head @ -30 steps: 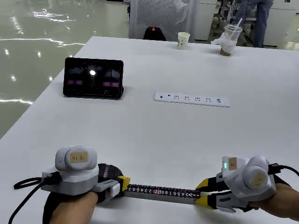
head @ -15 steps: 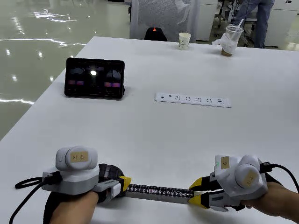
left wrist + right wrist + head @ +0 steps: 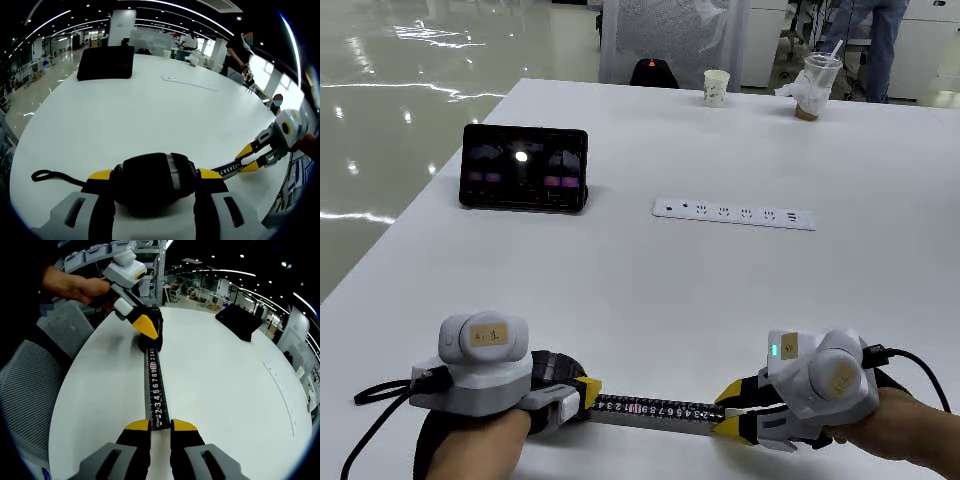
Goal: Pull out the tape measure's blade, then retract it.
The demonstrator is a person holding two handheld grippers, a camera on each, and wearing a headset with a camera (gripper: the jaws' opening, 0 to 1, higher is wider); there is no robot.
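Observation:
The black tape measure case (image 3: 152, 182) lies on the white table (image 3: 650, 290), and my left gripper (image 3: 155, 175) is shut on it. From the case (image 3: 555, 372) the dark numbered blade (image 3: 655, 410) runs right along the table's near edge. My right gripper (image 3: 728, 412) is shut on the blade's free end. In the right gripper view the blade (image 3: 155, 390) stretches from between my yellow-tipped jaws (image 3: 160, 426) up to the case (image 3: 152, 330). A black wrist loop (image 3: 50, 176) trails from the case.
A dark tablet (image 3: 524, 166) stands at the left middle of the table. A white power strip (image 3: 734, 213) lies beyond the grippers. A paper cup (image 3: 717, 87) and a plastic cup with a straw (image 3: 813, 86) stand at the far edge. A person (image 3: 865, 30) stands behind.
My right gripper has moved left toward the case with the blade's end in it, so less blade shows. The left gripper and the case have stayed put.

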